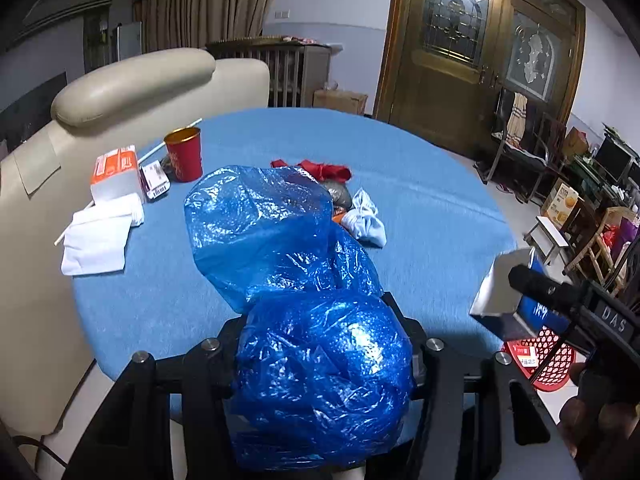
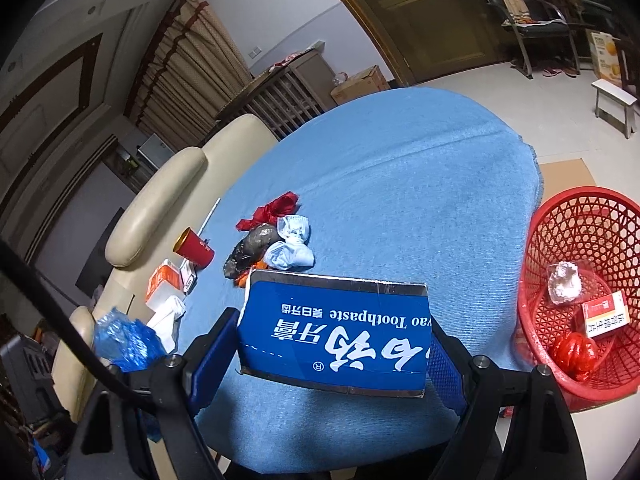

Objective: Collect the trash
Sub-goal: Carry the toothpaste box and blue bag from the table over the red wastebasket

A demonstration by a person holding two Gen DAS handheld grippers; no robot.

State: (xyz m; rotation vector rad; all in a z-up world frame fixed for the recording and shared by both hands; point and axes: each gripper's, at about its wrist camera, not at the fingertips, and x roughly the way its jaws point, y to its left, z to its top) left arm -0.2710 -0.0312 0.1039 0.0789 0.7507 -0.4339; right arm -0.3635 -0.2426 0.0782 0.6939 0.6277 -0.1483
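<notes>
- The left claw point(image 1: 324, 360) is clamped on a crumpled blue plastic bag point(image 1: 304, 312); the bag bulges up between its fingers and hides their tips.
- The right claw point(image 2: 334, 344) is clamped on a blue toothpaste box point(image 2: 336, 332), held crosswise between its fingers with the print upside down in its own camera.
- In the left wrist view the right claw comes in from the right edge, with the silver end of the box point(image 1: 500, 288) showing beyond it.
- Both claws hang over a round table with a blue cloth point(image 2: 400, 168).
- Just past the toothpaste box, ahead of the right claw, lies a small heap: a crumpled face mask point(image 2: 292, 240), a dark grey lump point(image 2: 248, 248) and a red ribbon point(image 2: 272, 210).
- Ahead and to the left of the left claw stands a red paper cup point(image 1: 184, 156), with an orange-and-white box point(image 1: 116, 172) and white tissues point(image 1: 100, 236) beside it, near the table's edge.
- To the right of the right claw, off the table and lower, sits a red mesh basket point(image 2: 560, 240).
- Inside the basket lie a crumpled white wrapper point(image 2: 564, 284), a small red-and-white box point(image 2: 604, 314) and a shiny red wad point(image 2: 576, 352).
- A cream leather sofa point(image 1: 136, 84) stands beyond the table on the left claw's left side.
</notes>
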